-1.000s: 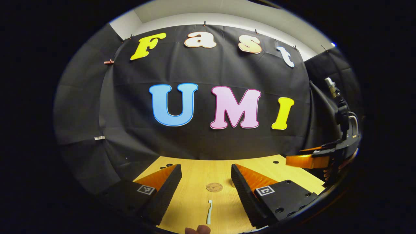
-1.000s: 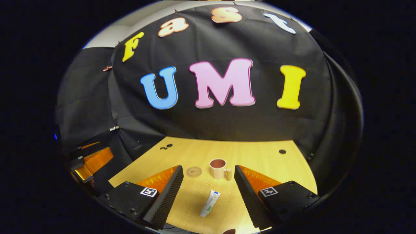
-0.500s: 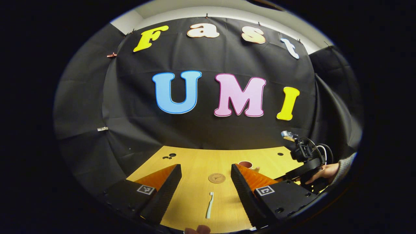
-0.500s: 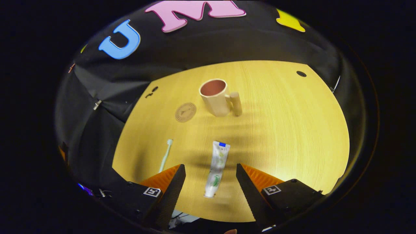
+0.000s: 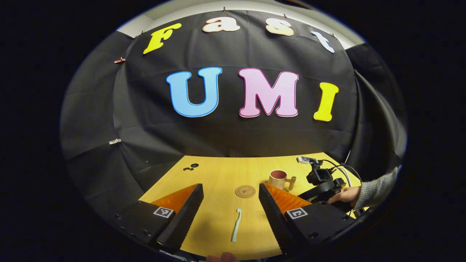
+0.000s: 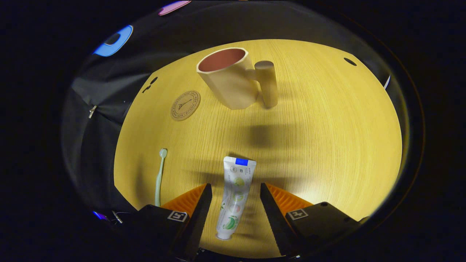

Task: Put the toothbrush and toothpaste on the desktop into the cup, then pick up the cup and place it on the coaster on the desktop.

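A white toothpaste tube (image 6: 234,198) lies flat on the wooden desktop (image 6: 327,145), between the fingers of my right gripper (image 6: 233,189), which is open around it without touching. A pale green toothbrush (image 6: 158,176) lies to its left; in the left gripper view the toothbrush (image 5: 236,225) lies between the fingers of my open left gripper (image 5: 230,194), below them. The beige cup (image 6: 229,78) with a pink inside and a thick handle stands upright beyond the tube. A round cork coaster (image 6: 185,105) lies left of the cup. The cup (image 5: 278,179) and coaster (image 5: 245,191) also appear ahead of the left gripper.
In the left gripper view a hand in a grey sleeve (image 5: 375,189) holds the other gripper low at the right of the desktop. Small dark holes (image 6: 350,62) mark the desktop's far corners. Black cloth walls close the desk on the far and left sides.
My right gripper has dropped and tilted down toward the desktop until the toothpaste tube lies between its fingers. My left gripper has tilted slightly downward, bringing the cup into sight.
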The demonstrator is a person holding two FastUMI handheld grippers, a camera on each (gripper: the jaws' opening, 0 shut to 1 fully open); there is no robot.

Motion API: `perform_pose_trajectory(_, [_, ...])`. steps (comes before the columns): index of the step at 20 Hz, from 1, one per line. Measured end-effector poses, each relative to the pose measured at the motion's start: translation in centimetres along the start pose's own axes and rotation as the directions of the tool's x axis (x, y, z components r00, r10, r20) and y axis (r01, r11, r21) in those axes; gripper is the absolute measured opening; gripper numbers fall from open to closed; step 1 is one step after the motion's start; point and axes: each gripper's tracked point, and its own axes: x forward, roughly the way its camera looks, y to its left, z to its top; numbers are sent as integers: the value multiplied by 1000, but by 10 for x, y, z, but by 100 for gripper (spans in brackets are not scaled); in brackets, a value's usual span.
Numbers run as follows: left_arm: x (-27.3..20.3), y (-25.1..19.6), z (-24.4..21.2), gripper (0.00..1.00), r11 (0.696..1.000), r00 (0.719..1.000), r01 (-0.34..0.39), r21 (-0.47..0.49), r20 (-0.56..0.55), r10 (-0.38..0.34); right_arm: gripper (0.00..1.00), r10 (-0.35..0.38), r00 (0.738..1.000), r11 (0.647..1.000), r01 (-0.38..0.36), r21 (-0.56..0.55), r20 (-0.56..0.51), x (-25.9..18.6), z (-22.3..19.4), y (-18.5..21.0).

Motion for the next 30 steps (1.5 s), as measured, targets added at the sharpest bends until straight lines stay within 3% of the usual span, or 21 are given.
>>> perform_pose_trajectory(3, [1, -3, -7, 96, 1000, 1000, 11, -3, -20, -11, 70, -3, 999, 1000, 3, -14, -33, 5, -6, 1])
perform_pose_trajectory(4, [3, -3, -11, 96, 1000, 999, 9, -2, -31, -9, 56, -9, 999, 1000, 8, -18, -51, 9, -10, -2])
perform_pose_trajectory(5, [5, -3, -14, 97, 1000, 999, 6, -2, -42, -6, 52, -3, 998, 1000, 2, -10, -57, 10, -11, -1])
perform_pose_trajectory(6, [6, -3, -16, 96, 1000, 999, 2, -1, -50, -2, 38, 14, 998, 1000, -13, 10, -66, 10, -15, 1])
perform_pose_trajectory(10, [12, -3, -27, 97, 1000, 996, 3, 14, -88, -2, 20, 76, 995, 997, -75, 12, -59, 9, -12, 10])
perform_pose_trajectory(14, [34, -17, -63, 97, 997, 971, 75, 7, -227, -71, 16, 180, 984, 982, -180, 52, 15, -8, -11, 18])
perform_pose_trajectory(17, [50, -34, -116, 97, 986, 896, 164, -4, -418, -151, 16, 233, 967, 971, -238, 32, 106, -35, -2, 16])
perform_pose_trajectory(22, [92, -31, -171, 94, 983, 808, 185, 10, -571, -146, 16, 278, 935, 956, -291, 29, 218, -86, 5, -6])
perform_pose_trajectory(30, [137, -8, -229, 94, 984, 711, 172, 41, -696, -96, 16, 242, 925, 961, -269, 58, 293, -137, 0, -63])
